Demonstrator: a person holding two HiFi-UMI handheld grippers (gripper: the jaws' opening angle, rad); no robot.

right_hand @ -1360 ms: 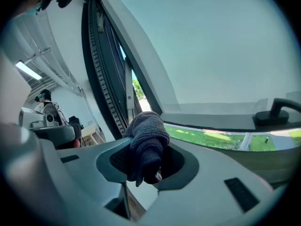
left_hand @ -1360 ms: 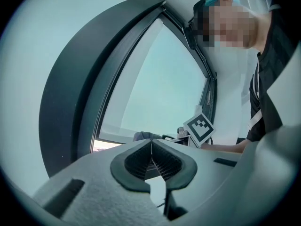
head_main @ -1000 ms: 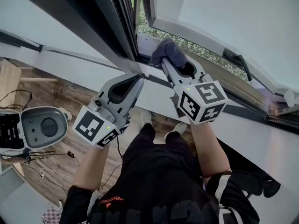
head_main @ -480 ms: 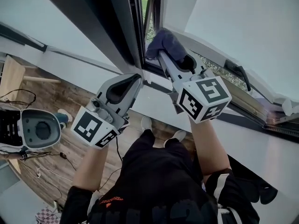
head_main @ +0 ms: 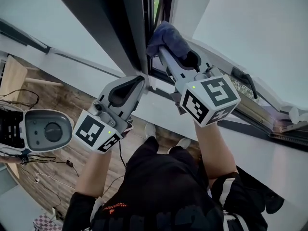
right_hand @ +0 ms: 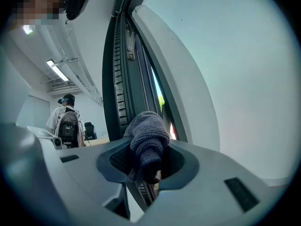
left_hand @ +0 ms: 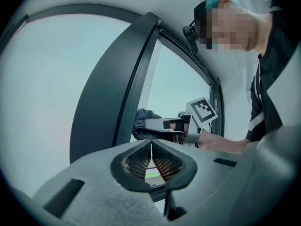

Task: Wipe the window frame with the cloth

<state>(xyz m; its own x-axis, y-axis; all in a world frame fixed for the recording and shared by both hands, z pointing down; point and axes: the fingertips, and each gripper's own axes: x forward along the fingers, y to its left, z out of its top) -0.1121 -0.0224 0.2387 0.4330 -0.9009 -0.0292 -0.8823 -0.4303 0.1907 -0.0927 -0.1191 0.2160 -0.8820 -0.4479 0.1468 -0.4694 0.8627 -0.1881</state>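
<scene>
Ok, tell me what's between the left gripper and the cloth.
Only the dark window frame separates the left gripper from the cloth, as the head view shows.

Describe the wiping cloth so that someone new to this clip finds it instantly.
Find the dark window frame running up the head view's middle. At its open gap sits the cloth, bunched in the tongs of the right gripper. It is the only soft, blue-grey knitted thing there.
</scene>
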